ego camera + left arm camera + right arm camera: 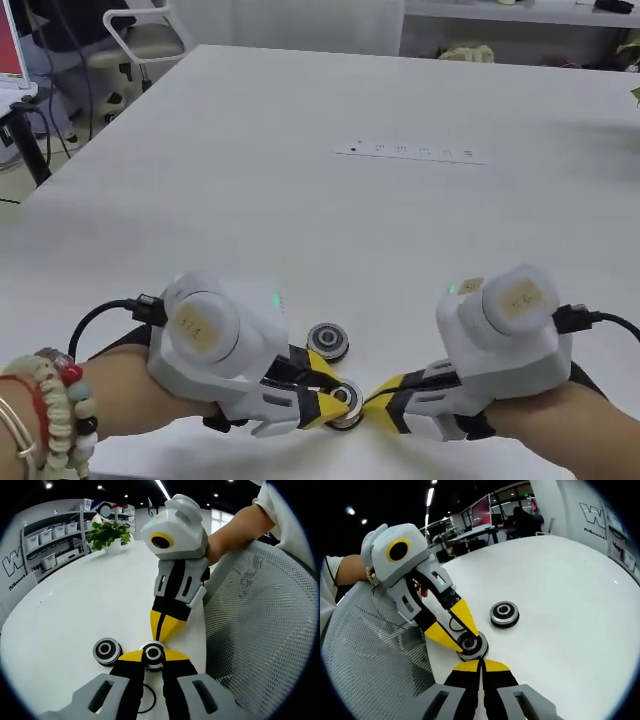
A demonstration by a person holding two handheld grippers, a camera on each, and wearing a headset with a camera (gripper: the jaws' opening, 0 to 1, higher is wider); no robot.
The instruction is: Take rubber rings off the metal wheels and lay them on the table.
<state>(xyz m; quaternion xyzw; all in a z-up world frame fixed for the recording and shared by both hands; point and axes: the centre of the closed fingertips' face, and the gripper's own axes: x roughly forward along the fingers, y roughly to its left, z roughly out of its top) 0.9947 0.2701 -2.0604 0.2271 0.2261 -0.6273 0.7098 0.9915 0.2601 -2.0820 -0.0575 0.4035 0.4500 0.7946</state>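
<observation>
White tabletop [300, 200] carries two metal wheels near its 6 o'clock edge in the head view. One wheel [347, 398] is held by the left claw [331, 392], which reaches in from 8 o'clock. Its yellow tips are clenched on either side of the wheel, right down at the surface. The right claw [377, 399] comes in from 4 o'clock with its jaws pressed together and its tips touching that wheel's rim. Whether they pinch any rubber there I cannot tell.

A second wheel [327, 340] lies flat and free at 11 o'clock of the held one, just beside it, with a dark band round its rim. In the left gripper view a thin black ring [153, 700] lies on the tabletop beneath the left claw's jaws, at 6 o'clock of the held wheel.

A socket strip [410, 152] sits well apart toward 12 o'clock in the head view. The left gripper view also shows a plant [107, 534] at 11 o'clock on the far edge and a mesh chair [260, 630] at 3 o'clock, close beside the tabletop.
</observation>
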